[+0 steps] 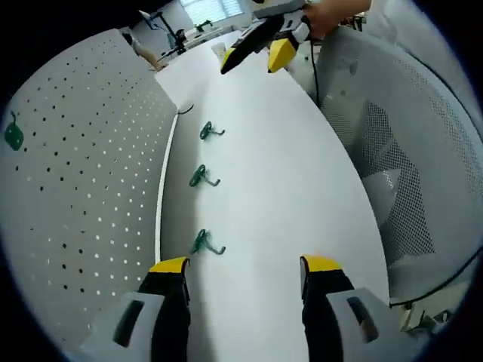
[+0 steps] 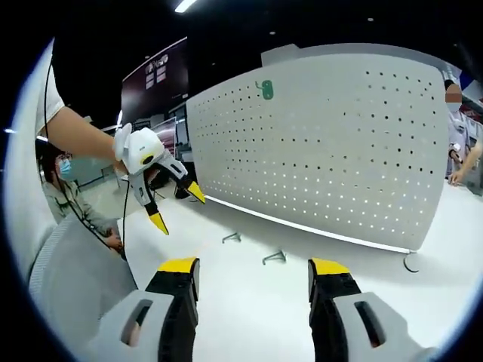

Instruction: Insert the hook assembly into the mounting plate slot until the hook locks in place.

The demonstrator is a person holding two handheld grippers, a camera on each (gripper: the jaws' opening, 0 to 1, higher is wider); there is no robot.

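Observation:
A white pegboard (image 1: 83, 188) stands upright along the table's left edge, with one green hook (image 1: 13, 134) mounted on it. Three green hooks lie in a row on the white table (image 1: 287, 181) beside the board: the nearest hook (image 1: 205, 243), a middle hook (image 1: 202, 177) and a far hook (image 1: 211, 131). My left gripper (image 1: 245, 265) hovers open just behind the nearest hook, holding nothing. My right gripper (image 1: 254, 62) hangs open above the table's far end, in a hand. In the right gripper view, the pegboard (image 2: 339, 158) carries the mounted hook (image 2: 266, 90); two hooks (image 2: 232, 237) (image 2: 274, 257) lie ahead of my open right gripper (image 2: 253, 266), and the left gripper (image 2: 177, 207) is open.
A small dark hook (image 1: 185, 109) lies at the pegboard's far foot and appears again (image 2: 410, 264). A mesh-backed chair (image 1: 392, 173) stands close along the table's right side. A seated person (image 2: 64, 196) is behind the left gripper, and another person (image 2: 464, 151) stands past the board's end.

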